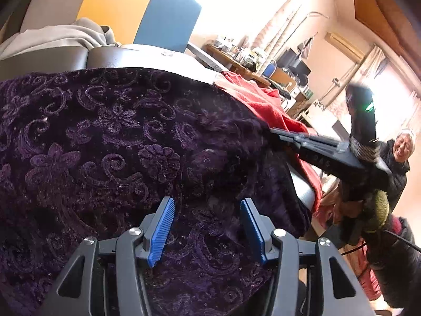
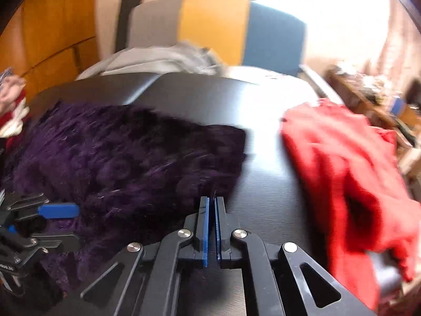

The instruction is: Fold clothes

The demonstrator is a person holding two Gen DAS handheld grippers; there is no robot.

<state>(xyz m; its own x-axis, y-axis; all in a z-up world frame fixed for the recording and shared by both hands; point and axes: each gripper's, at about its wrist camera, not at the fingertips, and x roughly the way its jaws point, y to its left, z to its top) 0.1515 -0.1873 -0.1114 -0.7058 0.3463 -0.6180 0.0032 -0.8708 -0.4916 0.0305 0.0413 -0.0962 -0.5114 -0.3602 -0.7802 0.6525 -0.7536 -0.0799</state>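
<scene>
At the far left, in the right wrist view, a small heap of white and red cloth lies off the bench edge, too blurred to tell what it is. Next comes the purple velvet garment, lying on the dark bench as a roughly compact block with a straight right edge, which looks like at least one fold already in it. The left claw hangs over this garment with its blue pads spread apart, holding nothing; the embossed flower pattern fills the space between them. The right claw sits at the garment's near right corner with its pads pressed together; a few dark fibres show at the tips, so it may be pinching the hem, though motion blur leaves that unsure. Further right, apart from the purple piece across bare bench, a red garment lies rumpled and hanging over the edge. Behind, a grey garment rests on a chair.

As a judgement: the purple piece is partly folded or being tidied, while the red one plainly still needs folding.
</scene>
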